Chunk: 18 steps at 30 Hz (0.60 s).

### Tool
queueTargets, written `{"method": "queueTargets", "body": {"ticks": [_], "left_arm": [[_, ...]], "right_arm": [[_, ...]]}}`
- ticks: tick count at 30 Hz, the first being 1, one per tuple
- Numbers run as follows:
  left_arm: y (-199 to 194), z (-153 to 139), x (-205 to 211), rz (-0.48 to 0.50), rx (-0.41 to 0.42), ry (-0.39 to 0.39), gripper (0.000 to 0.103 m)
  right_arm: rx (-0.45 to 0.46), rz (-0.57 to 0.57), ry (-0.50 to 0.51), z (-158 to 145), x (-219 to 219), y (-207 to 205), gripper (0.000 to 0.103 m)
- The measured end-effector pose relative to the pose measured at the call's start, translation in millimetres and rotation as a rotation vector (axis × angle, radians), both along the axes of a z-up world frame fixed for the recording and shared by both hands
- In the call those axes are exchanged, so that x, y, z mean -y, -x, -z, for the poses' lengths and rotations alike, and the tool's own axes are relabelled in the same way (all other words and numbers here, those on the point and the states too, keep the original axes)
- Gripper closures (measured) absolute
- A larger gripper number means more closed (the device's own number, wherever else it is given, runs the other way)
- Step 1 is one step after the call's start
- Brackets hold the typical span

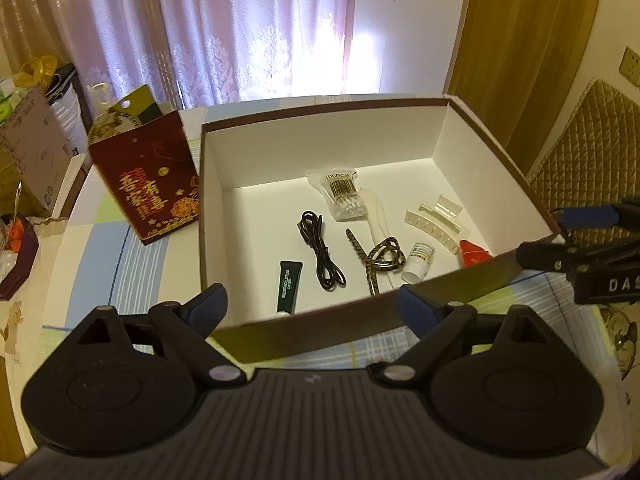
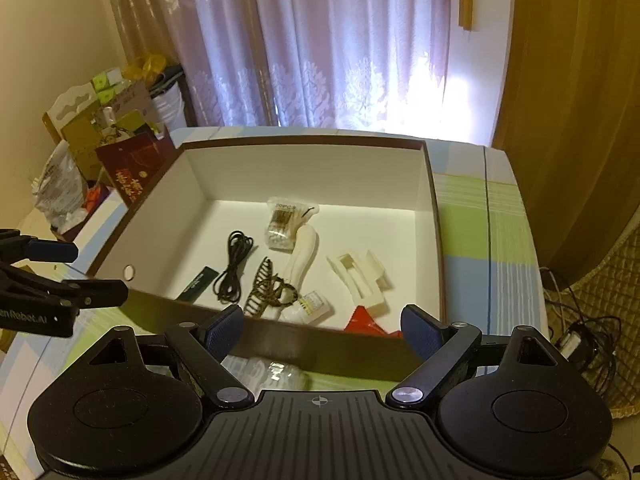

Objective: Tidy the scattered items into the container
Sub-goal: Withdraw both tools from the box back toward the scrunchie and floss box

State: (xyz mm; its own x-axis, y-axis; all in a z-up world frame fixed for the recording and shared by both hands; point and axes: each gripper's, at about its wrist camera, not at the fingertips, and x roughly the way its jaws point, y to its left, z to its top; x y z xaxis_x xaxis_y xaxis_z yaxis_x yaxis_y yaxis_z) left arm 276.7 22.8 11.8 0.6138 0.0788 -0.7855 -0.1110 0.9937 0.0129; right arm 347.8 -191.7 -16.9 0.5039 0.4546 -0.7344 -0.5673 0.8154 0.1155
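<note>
A brown box with a white inside stands on the table. In it lie a cotton swab packet, a black cable, a green tube, a leopard hair clip, a white claw clip, a small white bottle and a red packet. My left gripper is open and empty over the near wall. My right gripper is open too, at the box's near wall. Below it on the cloth lies a blurred clear packet.
A dark red gift bag stands against the box's left side. Cardboard boxes and bags crowd the far left. Curtains hang behind the table. The checked tablecloth shows to the right of the box, with cables on the floor beyond.
</note>
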Motion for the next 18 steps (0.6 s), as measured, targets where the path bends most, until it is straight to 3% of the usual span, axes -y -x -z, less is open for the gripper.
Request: {"method": "queueTargets", "body": {"ticks": [3,8,14,18], "left_arm": [[14.4,-2.0,-0.6,-0.015,0.007,0.016,0.01],[35.6,-2.7,0.0,-0.044,0.014,0.029,0.008],[54.2,-1.8,5.4,-0.061,0.014,0.042,0.005],[65.3,2.5,9.3,-0.072,0.005,0.069,0.001]], "right_arm": [[0.015,0.032,-0.012,0.8,4.3,12.7,0.0],[0.016,0.046,-0.084,-0.6,12.4,33.2,0.0],[0.007,0.119,-0.087,-0.5,15.2,44.8,0.0],[0.0,0.1,-0.141,3.6,24.1,55.4,0.0]]}}
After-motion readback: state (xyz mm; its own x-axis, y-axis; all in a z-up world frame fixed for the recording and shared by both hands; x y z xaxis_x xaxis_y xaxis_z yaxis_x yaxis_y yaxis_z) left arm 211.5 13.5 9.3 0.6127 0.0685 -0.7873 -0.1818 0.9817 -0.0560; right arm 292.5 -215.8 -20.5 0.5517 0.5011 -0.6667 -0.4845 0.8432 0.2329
